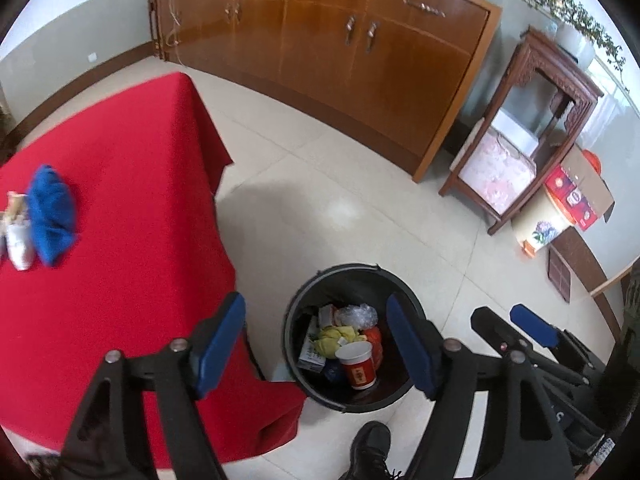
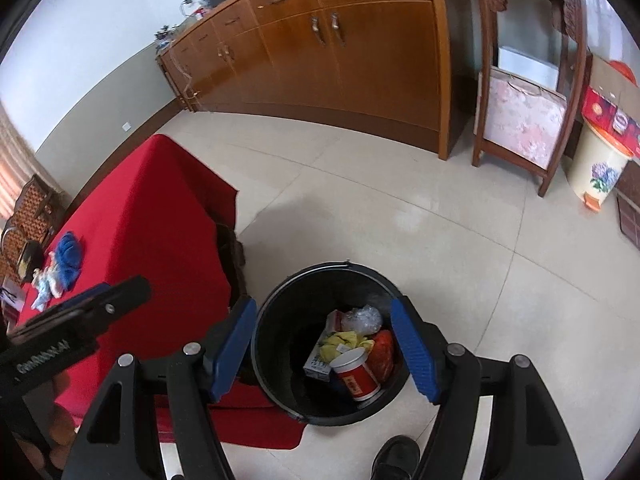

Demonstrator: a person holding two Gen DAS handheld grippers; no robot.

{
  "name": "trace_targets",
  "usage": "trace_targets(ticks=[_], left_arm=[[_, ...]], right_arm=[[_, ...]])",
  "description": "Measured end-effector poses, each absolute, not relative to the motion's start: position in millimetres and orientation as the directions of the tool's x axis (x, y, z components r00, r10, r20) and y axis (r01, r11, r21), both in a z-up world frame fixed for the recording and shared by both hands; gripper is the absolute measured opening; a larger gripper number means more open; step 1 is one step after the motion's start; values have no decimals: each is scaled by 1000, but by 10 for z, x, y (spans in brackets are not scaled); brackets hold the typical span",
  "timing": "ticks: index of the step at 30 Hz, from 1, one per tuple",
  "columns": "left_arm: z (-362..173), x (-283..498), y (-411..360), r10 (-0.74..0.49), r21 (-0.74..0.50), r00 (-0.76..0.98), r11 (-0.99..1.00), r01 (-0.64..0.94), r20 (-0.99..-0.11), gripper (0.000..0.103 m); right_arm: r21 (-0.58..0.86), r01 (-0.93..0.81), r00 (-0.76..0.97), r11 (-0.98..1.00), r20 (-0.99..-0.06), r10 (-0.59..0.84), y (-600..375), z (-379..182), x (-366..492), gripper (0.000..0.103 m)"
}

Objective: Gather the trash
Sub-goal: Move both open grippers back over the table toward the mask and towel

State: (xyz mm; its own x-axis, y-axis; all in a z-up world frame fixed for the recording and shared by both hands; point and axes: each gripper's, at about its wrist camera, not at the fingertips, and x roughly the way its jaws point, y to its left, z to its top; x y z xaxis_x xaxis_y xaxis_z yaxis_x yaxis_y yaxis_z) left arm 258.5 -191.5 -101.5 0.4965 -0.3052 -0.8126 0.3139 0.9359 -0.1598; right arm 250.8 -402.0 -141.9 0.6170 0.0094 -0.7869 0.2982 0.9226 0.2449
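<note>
A black trash bin (image 1: 316, 284) (image 2: 280, 292) stands on the tiled floor beside the red-clothed table (image 1: 120, 200) (image 2: 160, 220). Inside lie a red-and-white paper cup (image 1: 357, 364) (image 2: 356, 372), yellow wrapping (image 1: 334, 336) (image 2: 344, 340), clear crumpled plastic (image 1: 358, 314) (image 2: 362, 318), an orange bag and cartons. My left gripper (image 1: 316, 344) is open and empty above the bin. My right gripper (image 2: 324, 344) is open and empty above the bin; it also shows in the left wrist view (image 1: 516, 324). On the table lie a blue cloth (image 1: 50, 214) (image 2: 68, 256) and small white items (image 1: 18, 236) (image 2: 44, 284).
A long wooden cabinet (image 1: 340, 52) (image 2: 320, 48) lines the far wall. A carved wooden stand (image 1: 528, 128) (image 2: 524, 80) with a floral cushion, a flowered bucket (image 1: 540, 228) (image 2: 600, 168) and a cardboard box stand at the right. A black shoe (image 1: 370, 448) (image 2: 396, 456) is in front of the bin.
</note>
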Motion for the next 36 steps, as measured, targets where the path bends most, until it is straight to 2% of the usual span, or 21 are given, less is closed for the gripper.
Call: trace_targets(ticks=[13,25,36], left_arm=[[-510,2338,-775,-162,-95,635,986,138,-755,75],[-293,2180,351,-13,-77,706,995,-59,-708,80],[-314,2284,1007,45,-102,712,981,-164,-701,80]], right_arm=[[225,124,712,966,-698,71,-3052,-733,2395,80],[219,-49,746,974,-641,182,-2027,-364,2509,81],[193,-160,746,968,-619,247,-1381,-220,2755,81]])
